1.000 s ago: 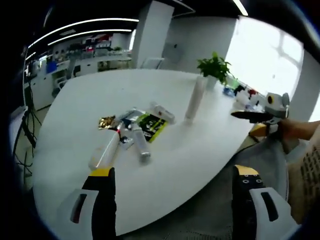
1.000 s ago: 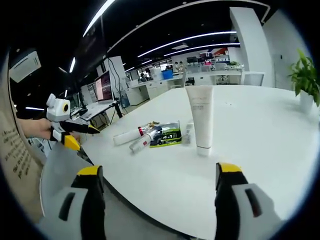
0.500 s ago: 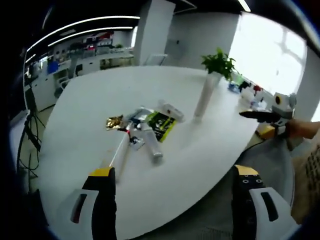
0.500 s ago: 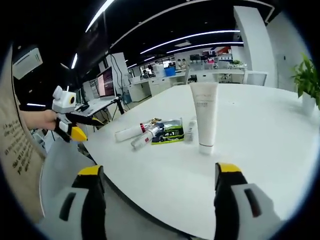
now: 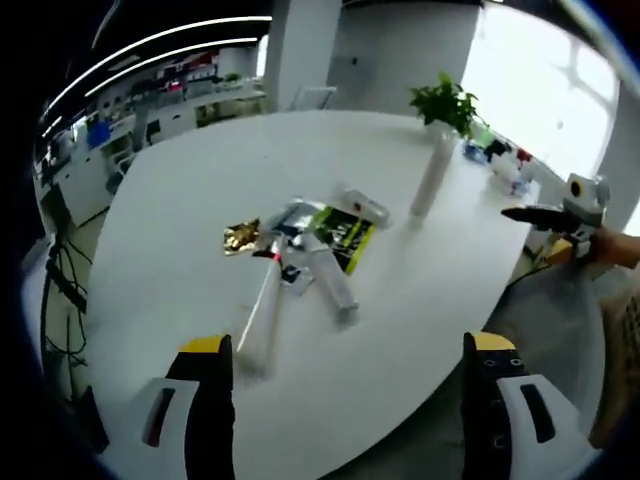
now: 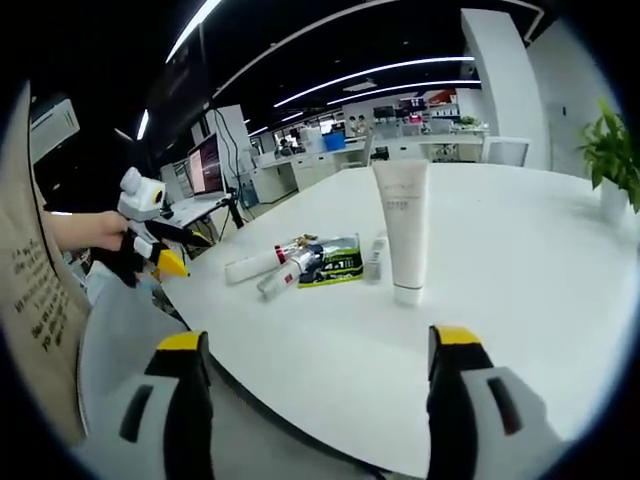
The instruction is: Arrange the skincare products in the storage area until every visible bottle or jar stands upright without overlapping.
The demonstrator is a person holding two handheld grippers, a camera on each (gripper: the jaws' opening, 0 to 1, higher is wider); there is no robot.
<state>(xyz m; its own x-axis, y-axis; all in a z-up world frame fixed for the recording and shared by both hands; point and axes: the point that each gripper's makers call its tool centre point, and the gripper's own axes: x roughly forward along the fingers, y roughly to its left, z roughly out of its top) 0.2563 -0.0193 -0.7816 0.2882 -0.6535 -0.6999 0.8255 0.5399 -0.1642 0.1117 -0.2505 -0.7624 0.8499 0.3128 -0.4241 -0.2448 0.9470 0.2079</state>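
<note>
An open-plan office surrounds a large white oval table (image 5: 180, 200). At frame centre in the left gripper view lies a pile of toppled skincare items, the long white tube (image 5: 262, 318) pointing down toward the left gripper (image 5: 345, 400), seemingly the nearer. A tall white tube (image 6: 399, 232) stands upright above the right gripper (image 6: 315, 400). Both jaws are spread and hold nothing.
</note>
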